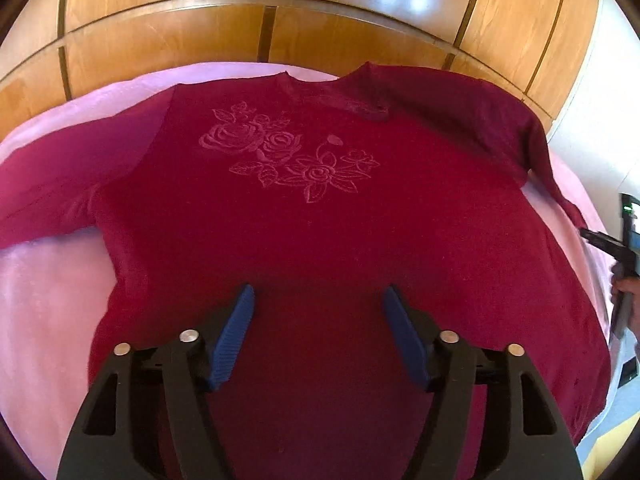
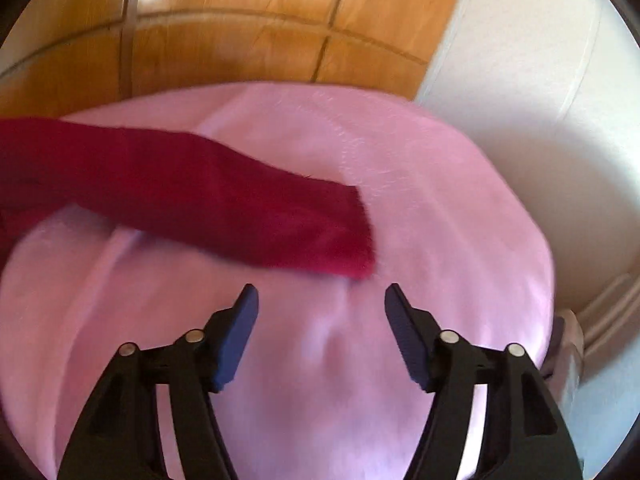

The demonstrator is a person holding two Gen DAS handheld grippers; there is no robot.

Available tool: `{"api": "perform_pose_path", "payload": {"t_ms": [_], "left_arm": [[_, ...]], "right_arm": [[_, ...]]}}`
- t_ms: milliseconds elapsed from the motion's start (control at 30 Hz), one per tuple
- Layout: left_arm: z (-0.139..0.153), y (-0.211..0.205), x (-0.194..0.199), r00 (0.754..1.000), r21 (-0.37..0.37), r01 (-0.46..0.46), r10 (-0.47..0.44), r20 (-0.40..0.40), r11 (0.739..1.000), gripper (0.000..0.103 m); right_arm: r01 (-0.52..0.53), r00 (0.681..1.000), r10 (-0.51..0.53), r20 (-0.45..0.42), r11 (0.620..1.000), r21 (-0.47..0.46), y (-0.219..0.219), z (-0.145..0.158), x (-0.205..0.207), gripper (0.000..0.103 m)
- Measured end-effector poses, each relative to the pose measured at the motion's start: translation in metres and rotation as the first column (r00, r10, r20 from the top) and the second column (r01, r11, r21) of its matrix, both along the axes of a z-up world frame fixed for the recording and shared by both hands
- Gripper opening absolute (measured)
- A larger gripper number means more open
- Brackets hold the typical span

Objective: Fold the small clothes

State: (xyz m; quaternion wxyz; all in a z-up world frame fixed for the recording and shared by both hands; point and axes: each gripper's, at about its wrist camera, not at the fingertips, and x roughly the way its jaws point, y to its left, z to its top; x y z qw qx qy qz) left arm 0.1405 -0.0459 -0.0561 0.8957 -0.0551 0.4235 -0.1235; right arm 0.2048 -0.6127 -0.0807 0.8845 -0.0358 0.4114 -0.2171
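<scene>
Top: your red top (image 1: 320,208) lies front up and spread flat across the pink bed (image 1: 48,280), filling the middle of the left view, neckline toward the upper edge by the wooden wardrobe (image 1: 320,32). Laid out like this, both sleeves and the hem are free to reach.
Rose motif: the embroidery (image 1: 288,156) faces up, centre-left, so the front will likely end up inside the first fold.
Sleeve: in the right view the sleeve (image 2: 200,200) runs from the left edge to the centre, its cuff (image 2: 356,232) flat on the bed, just above your tool tips.
Left tool: your left tool (image 1: 318,300) hovers over the lower body of the top, jaws spread wide, gripping nothing. It seems parked there to pin or take the hem.
Right tool: your right tool (image 2: 320,300) is also released, jaws apart over bare bed, near the cuff but not touching. The blur makes the exact gap hard to judge.
Next: you probably want the cuff first, to bring the sleeve across the body.
</scene>
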Motion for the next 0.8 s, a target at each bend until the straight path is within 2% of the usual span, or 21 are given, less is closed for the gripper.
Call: {"api": "perform_pose_path", "payload": {"t_ms": [100, 133, 167, 200, 233, 333, 367, 500, 633, 733, 800], "left_arm": [[-0.002, -0.004, 0.001, 1.0, -0.004, 0.008, -0.008, 0.0, 1.0, 0.073], [-0.002, -0.004, 0.001, 1.0, -0.003, 0.008, -0.008, 0.001, 1.0, 0.074], [-0.002, -0.004, 0.001, 1.0, -0.004, 0.008, -0.008, 0.002, 1.0, 0.074], [-0.002, -0.004, 0.001, 1.0, -0.005, 0.008, -0.008, 0.003, 1.0, 0.074], [-0.003, -0.003, 0.001, 1.0, -0.007, 0.009, -0.009, 0.002, 1.0, 0.074], [-0.003, -0.004, 0.002, 1.0, -0.009, 0.011, -0.011, 0.003, 1.0, 0.075], [-0.003, -0.004, 0.002, 1.0, -0.01, 0.011, -0.011, 0.003, 1.0, 0.075], [-0.003, -0.003, 0.002, 1.0, -0.02, 0.015, -0.015, 0.003, 1.0, 0.076], [-0.003, -0.003, 0.002, 1.0, -0.02, 0.015, -0.015, 0.002, 1.0, 0.077], [-0.003, -0.004, 0.002, 1.0, -0.016, 0.017, -0.017, 0.001, 1.0, 0.078], [-0.002, -0.005, 0.002, 1.0, -0.009, 0.02, -0.02, 0.0, 1.0, 0.078]], "right_arm": [[-0.022, 1.0, 0.021, -0.022, 0.999, -0.032, -0.006, -0.01, 0.018, 0.061], [-0.048, 0.998, 0.047, -0.029, 0.998, -0.033, -0.004, -0.007, 0.022, 0.038], [-0.055, 0.998, 0.052, -0.042, 0.997, -0.06, -0.001, -0.004, 0.022, 0.004], [-0.053, 0.998, 0.049, -0.044, 0.994, -0.097, 0.001, 0.003, 0.02, 0.004], [-0.06, 0.998, 0.058, -0.02, 0.994, -0.087, 0.001, 0.012, 0.017, 0.004], [-0.058, 0.993, 0.063, 0.101, 0.997, -0.052, 0.0, 0.061, -0.009, 0.004], [-0.059, 0.985, 0.062, 0.159, 0.998, -0.027, -0.004, 0.087, -0.022, 0.004], [-0.046, 0.964, 0.056, 0.26, 0.998, -0.041, -0.015, 0.142, -0.042, 0.004], [0.016, 0.968, -0.024, 0.249, 0.999, 0.034, -0.046, 0.163, -0.023, 0.004], [0.083, 0.97, -0.097, 0.223, 0.994, 0.07, -0.072, 0.162, 0.007, 0.0], [0.167, 0.97, -0.176, 0.167, 0.984, 0.065, -0.097, 0.153, 0.042, 0.0]]}}
